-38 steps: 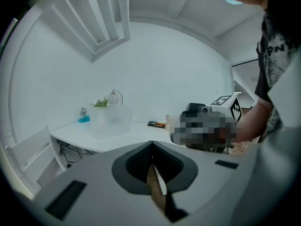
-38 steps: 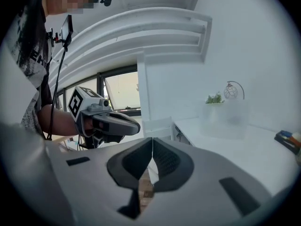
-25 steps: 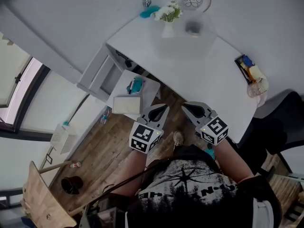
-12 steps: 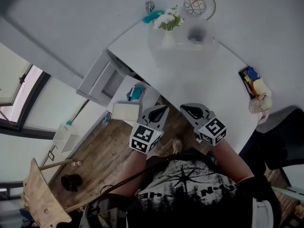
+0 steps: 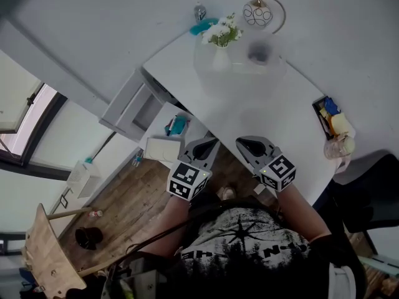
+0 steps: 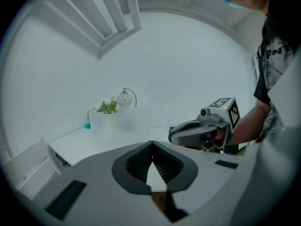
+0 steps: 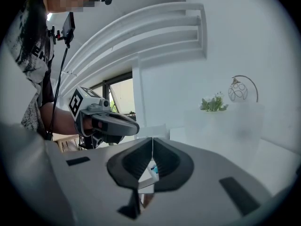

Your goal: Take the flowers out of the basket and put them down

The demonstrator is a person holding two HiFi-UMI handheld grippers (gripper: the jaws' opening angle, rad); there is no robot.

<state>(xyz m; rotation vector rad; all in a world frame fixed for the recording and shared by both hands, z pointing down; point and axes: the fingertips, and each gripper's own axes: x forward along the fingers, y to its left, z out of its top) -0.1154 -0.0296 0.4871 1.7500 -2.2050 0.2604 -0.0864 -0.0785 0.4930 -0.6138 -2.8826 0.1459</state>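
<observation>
White worktop holds the flowers, not yet lifted from their translucent basket — left gripper and right gripper hover well short, jaws pressed together, empty.

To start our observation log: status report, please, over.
Left claw, right claw shut, empty. Flowers in vase, far side of table, untouched. No obstacle seen between.

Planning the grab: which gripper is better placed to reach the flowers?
Left, marginally. Both are shut, empty and well short of the flowers, but the left gripper lines up closer with them than the right gripper.
</observation>
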